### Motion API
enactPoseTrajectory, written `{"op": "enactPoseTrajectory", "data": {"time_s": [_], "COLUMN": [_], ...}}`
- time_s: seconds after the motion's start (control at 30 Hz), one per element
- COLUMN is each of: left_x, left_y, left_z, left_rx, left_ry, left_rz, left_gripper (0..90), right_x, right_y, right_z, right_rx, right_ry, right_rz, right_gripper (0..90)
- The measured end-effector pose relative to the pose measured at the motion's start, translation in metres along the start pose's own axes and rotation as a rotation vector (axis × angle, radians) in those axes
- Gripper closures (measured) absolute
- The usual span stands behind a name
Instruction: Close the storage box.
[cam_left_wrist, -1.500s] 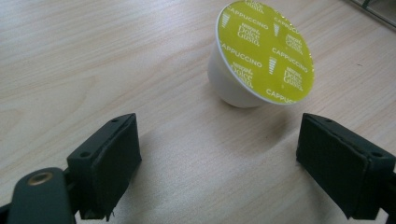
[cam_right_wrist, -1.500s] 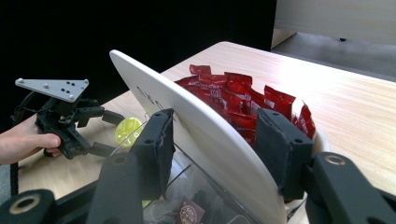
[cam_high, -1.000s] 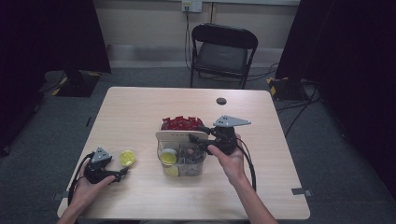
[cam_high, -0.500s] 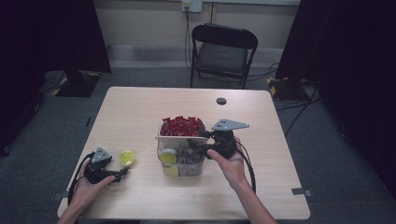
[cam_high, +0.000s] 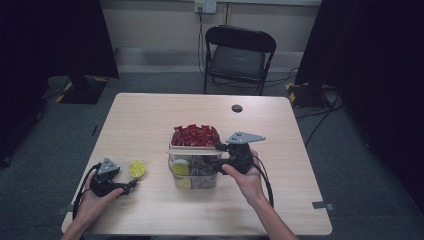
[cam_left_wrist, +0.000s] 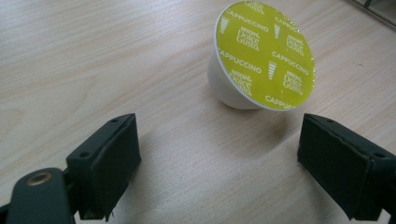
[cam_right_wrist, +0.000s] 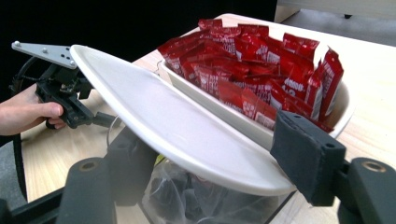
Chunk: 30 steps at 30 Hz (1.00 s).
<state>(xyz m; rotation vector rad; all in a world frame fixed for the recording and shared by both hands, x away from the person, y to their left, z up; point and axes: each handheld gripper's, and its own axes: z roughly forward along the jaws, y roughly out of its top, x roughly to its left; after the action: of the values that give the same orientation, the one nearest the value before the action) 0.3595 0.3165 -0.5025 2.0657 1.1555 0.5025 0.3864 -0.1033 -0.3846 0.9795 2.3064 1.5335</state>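
Lid (cam_right_wrist: 187, 135), white, tilted over clear box (cam_high: 197, 172) beside red sachets (cam_right_wrist: 261, 65); right gripper (cam_right_wrist: 219, 172) jaws just been opening, lid between them, not pressed; left gripper (cam_left_wrist: 219, 158) released, capsule (cam_left_wrist: 261, 56) just ahead on table (cam_high: 150, 120).

In the right gripper view a white lid (cam_right_wrist: 177, 126) hides most of the clear box (cam_right_wrist: 205, 205) beneath; its dark contents stay unclear. The capsule's (cam_left_wrist: 261, 56) base is turned away in the left gripper view.
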Motion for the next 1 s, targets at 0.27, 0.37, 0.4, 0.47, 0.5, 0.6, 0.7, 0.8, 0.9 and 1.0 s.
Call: {"op": "enactPoseTrajectory", "data": {"time_s": [0.27, 0.37, 0.4, 0.47, 0.5, 0.6, 0.7, 0.8, 0.9, 1.0], "left_x": [0.0, 0.0, 0.0, 0.0, 0.0, 0.0, 0.0, 0.0, 0.0, 0.0], "left_y": [0.0, 0.0, 0.0, 0.0, 0.0, 0.0, -0.001, -0.001, -0.001, -0.001], "left_z": [0.0, 0.0, 0.0, 0.0, 0.0, -0.001, -0.002, -0.001, -0.001, -0.001], "left_rx": [0.001, 0.0, 0.0, 0.001, 0.001, 0.005, 0.004, 0.001, 0.001, 0.001], "left_ry": [0.001, 0.0, 0.0, 0.001, 0.001, 0.008, 0.009, 0.007, 0.008, 0.008], "left_rz": [0.002, 0.0, 0.0, 0.005, 0.006, 0.009, 0.003, -0.002, -0.002, -0.002], "left_gripper": [12.5, 12.5, 12.5, 12.5, 12.5, 12.4, 12.6, 12.6, 12.6, 12.6], "right_x": [0.003, 0.004, 0.004, 0.005, 0.005, 0.007, 0.011, 0.013, 0.01, 0.006], "right_y": [-0.005, -0.007, -0.007, -0.008, -0.009, -0.01, -0.011, -0.012, -0.018, -0.024], "right_z": [0.0, -0.001, -0.002, -0.003, -0.004, -0.006, -0.009, -0.014, -0.016, -0.014], "right_rx": [0.014, 0.013, 0.008, 0.009, 0.005, 0.001, -0.005, -0.004, 0.012, 0.029], "right_ry": [-0.008, -0.01, -0.01, -0.027, -0.026, -0.045, -0.064, -0.074, -0.077, -0.078], "right_rz": [-0.008, -0.014, -0.01, -0.017, -0.019, -0.026, -0.038, -0.037, -0.024, -0.012], "right_gripper": [24.0, 18.8, 18.5, 18.5, 18.5, 18.6, 18.5, 16.9, 16.7, 16.5]}}
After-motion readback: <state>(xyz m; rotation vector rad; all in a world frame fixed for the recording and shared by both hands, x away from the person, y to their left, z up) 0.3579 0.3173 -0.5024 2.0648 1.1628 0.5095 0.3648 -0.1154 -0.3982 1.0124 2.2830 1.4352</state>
